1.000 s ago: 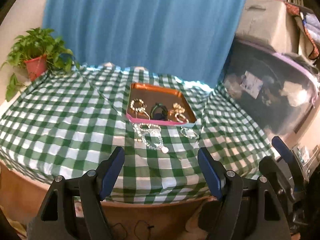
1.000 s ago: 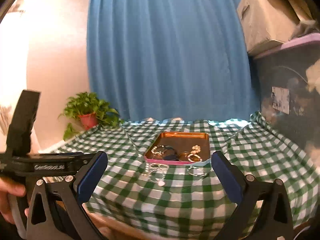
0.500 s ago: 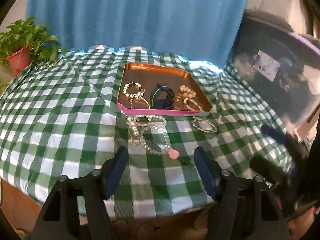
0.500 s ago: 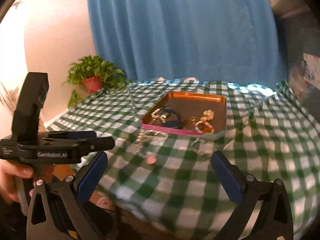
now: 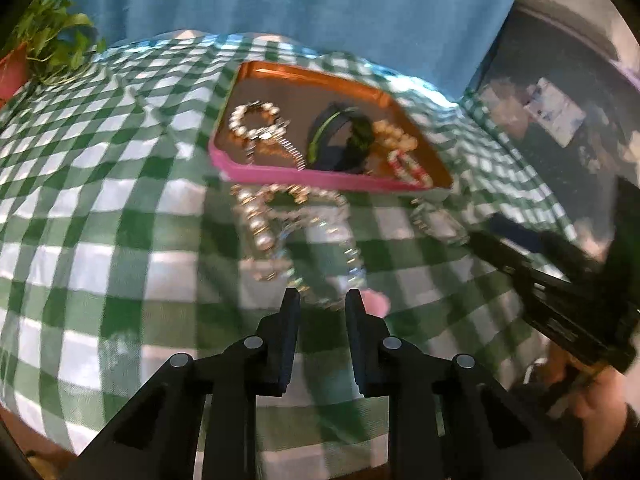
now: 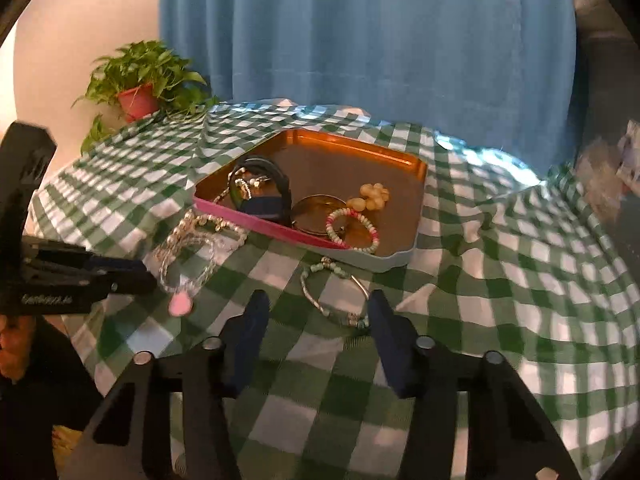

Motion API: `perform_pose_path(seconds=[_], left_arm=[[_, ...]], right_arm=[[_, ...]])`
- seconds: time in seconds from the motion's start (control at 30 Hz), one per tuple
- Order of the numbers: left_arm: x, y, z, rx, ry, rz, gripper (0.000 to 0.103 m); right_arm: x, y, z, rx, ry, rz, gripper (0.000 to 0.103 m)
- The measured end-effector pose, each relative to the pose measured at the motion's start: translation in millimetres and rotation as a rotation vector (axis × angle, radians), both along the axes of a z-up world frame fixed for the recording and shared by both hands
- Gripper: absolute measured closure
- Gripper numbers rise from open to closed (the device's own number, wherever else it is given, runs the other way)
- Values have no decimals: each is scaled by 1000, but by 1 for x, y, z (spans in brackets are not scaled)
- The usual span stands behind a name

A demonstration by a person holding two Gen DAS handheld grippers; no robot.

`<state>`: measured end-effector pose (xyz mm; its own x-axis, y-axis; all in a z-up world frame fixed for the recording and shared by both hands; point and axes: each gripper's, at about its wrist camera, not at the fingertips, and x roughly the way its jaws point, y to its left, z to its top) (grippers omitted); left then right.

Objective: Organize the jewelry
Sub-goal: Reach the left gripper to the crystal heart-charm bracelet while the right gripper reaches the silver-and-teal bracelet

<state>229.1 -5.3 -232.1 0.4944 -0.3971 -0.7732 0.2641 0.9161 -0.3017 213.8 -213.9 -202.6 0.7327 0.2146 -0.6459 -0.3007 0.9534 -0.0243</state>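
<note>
A copper tray with a pink front wall holds several bracelets on the green checked cloth. In front of it lie a pearl bracelet, a clear bead bracelet with a pink charm, and a thin green-beaded bangle. My left gripper is narrowly open, its fingertips at the near edge of the clear bead bracelet, beside the pink charm. My right gripper is open just in front of the bangle. Whether either touches the jewelry I cannot tell.
A potted plant stands at the table's far left corner. A blue curtain hangs behind. A dark plastic bin stands right of the table. The table's front edge is just below both grippers.
Both grippers have moved forward and down toward the loose jewelry. The left jaws have narrowed a lot and the right jaws have narrowed somewhat.
</note>
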Motion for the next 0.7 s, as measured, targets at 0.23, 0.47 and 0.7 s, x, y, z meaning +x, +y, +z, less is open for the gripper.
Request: perform_pose_path(seconds=[0.23, 0.47, 0.7], left_arm=[[20, -12, -7, 72, 6, -3, 74], [24, -5, -12, 63, -29, 16, 96], [-7, 13, -4, 19, -9, -2, 96]], right_arm=[[34, -10, -15, 25, 101, -60, 63], [40, 6, -25, -43, 136, -32, 76], [9, 17, -23, -80, 137, 17, 96]])
